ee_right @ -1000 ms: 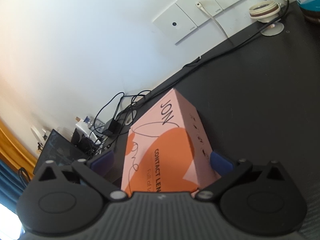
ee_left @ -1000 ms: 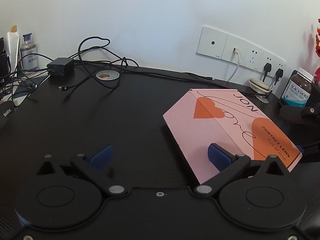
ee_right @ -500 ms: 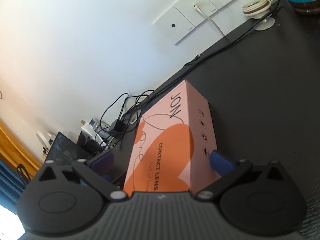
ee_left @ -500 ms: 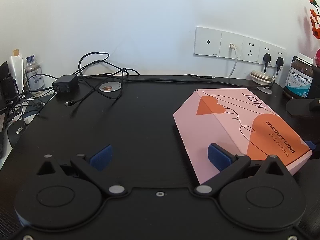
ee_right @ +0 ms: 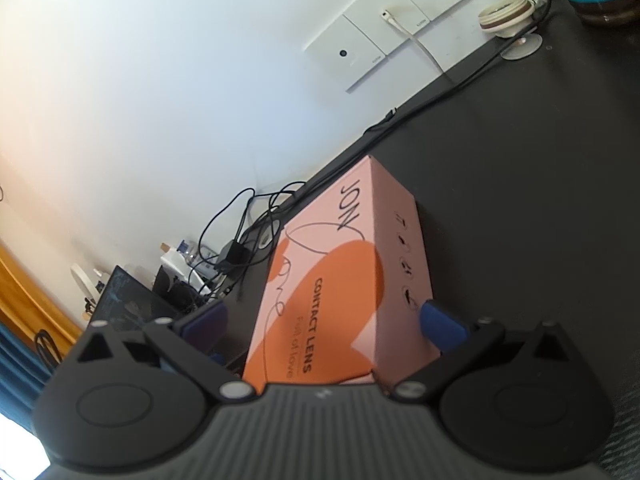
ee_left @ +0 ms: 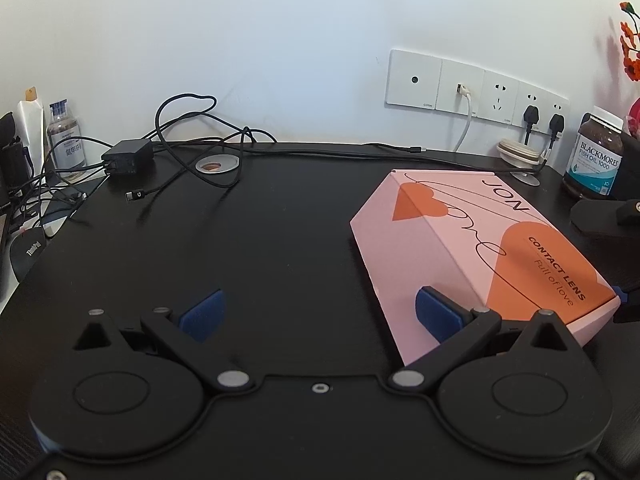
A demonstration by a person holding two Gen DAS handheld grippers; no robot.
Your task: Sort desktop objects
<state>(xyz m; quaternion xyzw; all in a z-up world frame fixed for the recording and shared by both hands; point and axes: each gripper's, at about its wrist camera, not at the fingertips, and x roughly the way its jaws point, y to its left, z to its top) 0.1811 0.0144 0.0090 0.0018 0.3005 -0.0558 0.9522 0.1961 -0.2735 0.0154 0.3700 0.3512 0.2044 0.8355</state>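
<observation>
The right gripper straddles the near end of the pink-and-orange cardboard contact-lens box, its 2 blue fingertips spread wide; the right pad sits against or just beside the box's side wall, and the left pad stands clear of the other side. The left gripper hovers low over the black desk top with its blue pads also wide apart and nothing between them; its right pad lies in front of the box's near face, and whether it touches cannot be told.

The box lies flat on the right half of the desk, angled with its far end toward the wall.

Only the left wrist view shows the box's top print with the 2 orange hearts, the brown fish-oil bottle at the far right, the black power adapter with tangled cables at the back left, and the white wall socket strip. Only the right wrist view shows the box's long side with its row of 4 small icons and a dark laptop screen at the left. That view is strongly rolled, so the desk runs diagonally across it; the left wrist view is level.
</observation>
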